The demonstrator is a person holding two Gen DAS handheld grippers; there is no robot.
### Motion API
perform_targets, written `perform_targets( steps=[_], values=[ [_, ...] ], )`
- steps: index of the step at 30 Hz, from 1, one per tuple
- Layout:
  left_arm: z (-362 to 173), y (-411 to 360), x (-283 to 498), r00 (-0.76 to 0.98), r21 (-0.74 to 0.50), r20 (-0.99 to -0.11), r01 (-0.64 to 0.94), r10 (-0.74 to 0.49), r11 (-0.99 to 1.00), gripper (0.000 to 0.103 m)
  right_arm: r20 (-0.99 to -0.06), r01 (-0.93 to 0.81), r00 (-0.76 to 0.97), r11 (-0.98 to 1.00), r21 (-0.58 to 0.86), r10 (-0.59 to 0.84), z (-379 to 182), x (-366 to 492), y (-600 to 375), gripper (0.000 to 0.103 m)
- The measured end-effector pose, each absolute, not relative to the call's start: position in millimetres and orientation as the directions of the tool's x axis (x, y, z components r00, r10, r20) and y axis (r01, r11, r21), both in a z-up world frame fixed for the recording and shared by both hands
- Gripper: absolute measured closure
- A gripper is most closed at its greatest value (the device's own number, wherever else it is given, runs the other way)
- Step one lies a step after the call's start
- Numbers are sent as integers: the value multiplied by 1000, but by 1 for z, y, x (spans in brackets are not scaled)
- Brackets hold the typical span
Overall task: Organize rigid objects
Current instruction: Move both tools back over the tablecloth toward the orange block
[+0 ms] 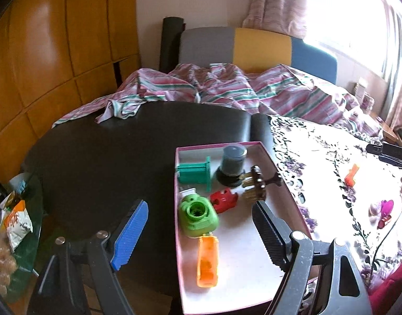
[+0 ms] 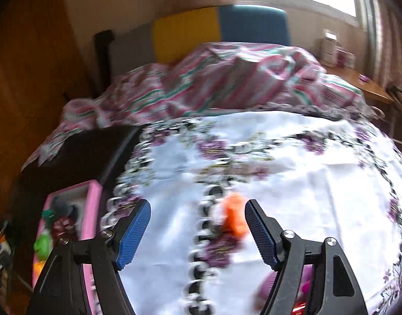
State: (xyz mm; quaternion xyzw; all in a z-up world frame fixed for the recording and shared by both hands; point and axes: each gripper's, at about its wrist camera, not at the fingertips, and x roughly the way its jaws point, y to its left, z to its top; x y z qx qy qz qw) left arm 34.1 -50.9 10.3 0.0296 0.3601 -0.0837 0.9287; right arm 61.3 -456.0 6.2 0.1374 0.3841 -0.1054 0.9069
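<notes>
Both pairs of jaws are standing open with nothing between their pads. Just ahead of the right gripper [image 2: 197,229], a small orange toy [image 2: 233,218] is lying on the floral cloth [image 2: 306,183] covering the tabletop, blurred, sitting nearer the right-hand pad than the left and touching neither. One purple-and-red toy [image 1: 383,211] is lying on the same cloth, towards the near edge. The left gripper [image 1: 201,236] is hanging over the pink-rimmed tray [image 1: 219,145], which is sitting where the cloth meets the dark part of the tabletop [image 1: 109,157]. Six pieces are lying inside it: one green camera toy [image 1: 198,216], one orange block [image 1: 207,261], one red piece [image 1: 223,199], one teal stand [image 1: 194,173], one grey cylinder [image 1: 233,161] and one brown-and-tan piece [image 1: 257,186].
</notes>
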Motion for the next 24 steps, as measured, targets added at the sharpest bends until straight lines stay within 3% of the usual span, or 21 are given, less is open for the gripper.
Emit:
perform_targets(
  steps=[5, 9, 24],
  values=[
    [14, -71, 33, 721, 2, -673, 226, -166, 974, 21, -733, 430, 660, 884, 184, -168, -11, 48, -507, 28],
    [18, -94, 33, 715, 13, -671, 276, -196, 961, 21, -756, 519, 644, 792, 320, -117, -30, 35, -544, 27],
    [13, -172, 39, 656, 17, -694, 427, -297, 904, 21, -743, 562, 658, 738, 374, -124, -29, 24, -560, 28]
  ],
)
